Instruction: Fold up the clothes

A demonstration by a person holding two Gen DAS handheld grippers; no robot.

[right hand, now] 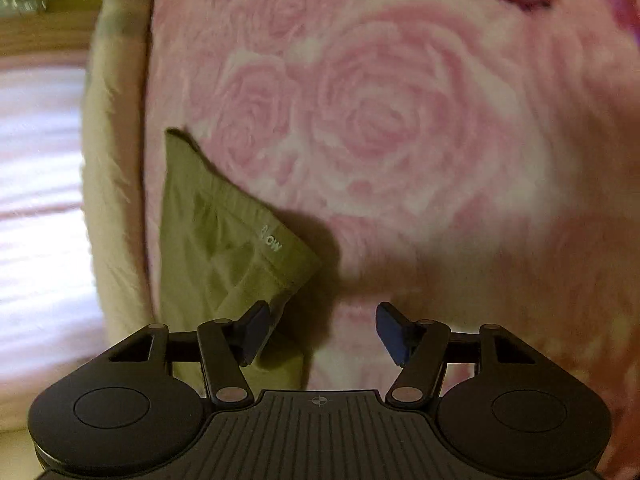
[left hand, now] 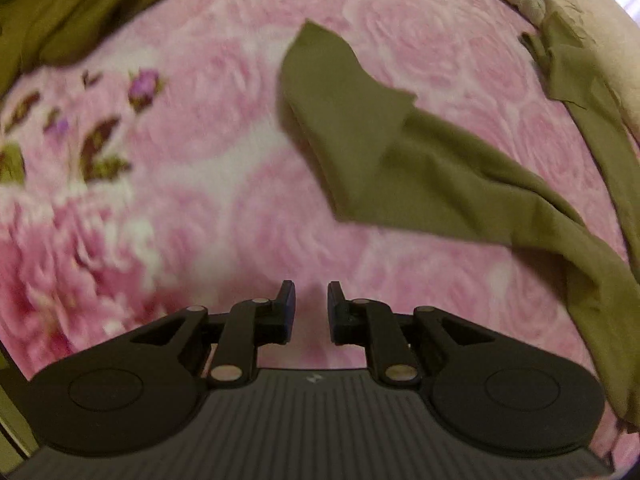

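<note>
Lying rumpled on the pink rose blanket, the olive garment is held by neither gripper: left gripper narrowly parted, right gripper wide beside its waistband; any corner is best pinched cleanly.

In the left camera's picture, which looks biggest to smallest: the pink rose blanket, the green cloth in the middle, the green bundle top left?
1. Pink rose blanket, fills most of the picture.
2. Green cloth in the middle.
3. Green bundle top left, partly cut off, so unsure.

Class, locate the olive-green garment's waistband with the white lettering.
In the right wrist view, the olive-green garment's waistband lies lower left on the pink rose-patterned blanket, just ahead of the open right gripper, near its left finger.
</note>
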